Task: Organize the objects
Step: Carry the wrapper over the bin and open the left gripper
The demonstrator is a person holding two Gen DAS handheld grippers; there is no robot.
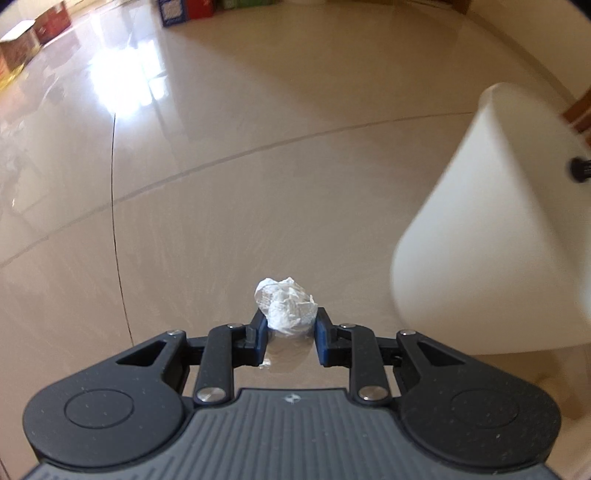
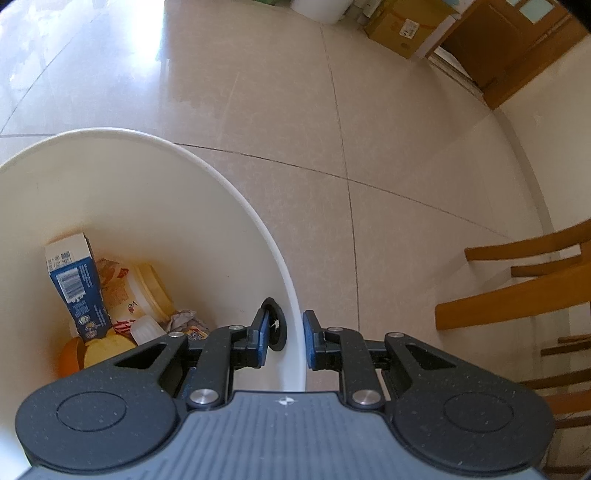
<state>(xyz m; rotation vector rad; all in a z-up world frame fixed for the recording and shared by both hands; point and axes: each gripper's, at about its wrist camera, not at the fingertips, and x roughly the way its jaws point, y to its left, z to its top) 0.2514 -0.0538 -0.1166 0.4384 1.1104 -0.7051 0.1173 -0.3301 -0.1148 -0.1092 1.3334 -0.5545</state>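
A crumpled white paper ball [image 1: 286, 309] is pinched between the blue pads of my left gripper [image 1: 289, 320], held above the shiny tiled floor. The white bin [image 1: 491, 229] stands to the right of it, blurred, seen from its outside. In the right wrist view my right gripper [image 2: 285, 336] is shut on the bin's rim [image 2: 291, 295], one finger inside and one outside the wall, next to a black knob [image 2: 275, 326]. Inside the bin lie a blue carton [image 2: 75, 288], a lidded cup [image 2: 149, 291], crumpled wrappers [image 2: 183, 319] and something orange and yellow [image 2: 92, 349].
Beige floor tiles [image 1: 258, 129] spread ahead. Red and blue boxes [image 1: 55, 22] line the far left and back. In the right wrist view a wooden chair [image 2: 524, 291] stands close on the right, with a cardboard box [image 2: 406, 29] and a wooden door [image 2: 506, 48] farther back.
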